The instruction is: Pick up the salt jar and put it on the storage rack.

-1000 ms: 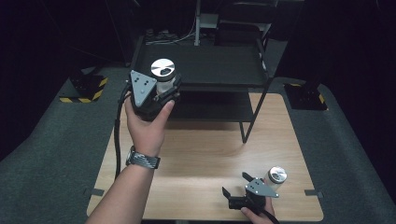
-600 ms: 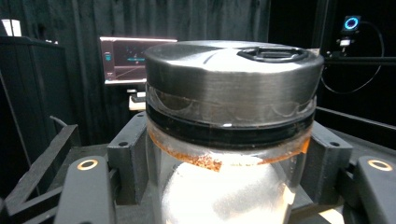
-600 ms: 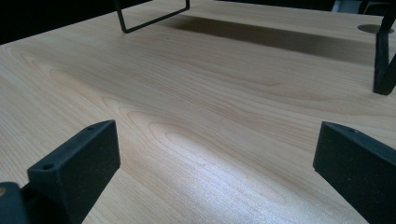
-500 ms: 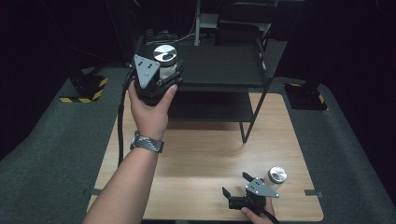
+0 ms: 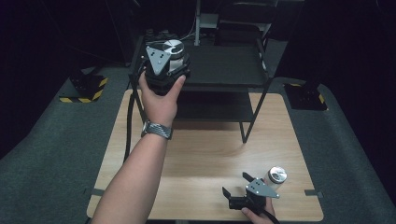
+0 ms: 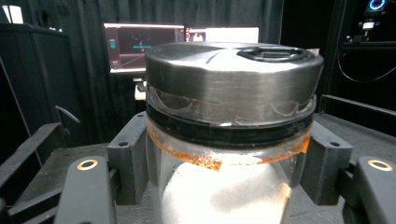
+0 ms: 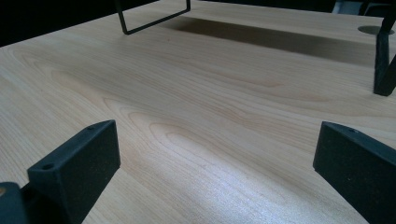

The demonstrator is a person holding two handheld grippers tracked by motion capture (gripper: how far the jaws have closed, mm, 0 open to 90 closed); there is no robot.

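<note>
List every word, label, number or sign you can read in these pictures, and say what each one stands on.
No text can be read.
Jar in the left gripper: no label shows on its glass or on its lid.
Screens behind the jar: lit, but their content is too blurred to read.
Second jar on the table: its lid is too small to tell.

Left gripper is clamped on a glass jar, one black jaw pressing each side just below the lid. Jar's got a grey metal lid w/ a black band under it, an orange-ish crust round the neck & white powder inside. Behind it: lit monitors against black curtains, dark shelf surface underneath.
</note>
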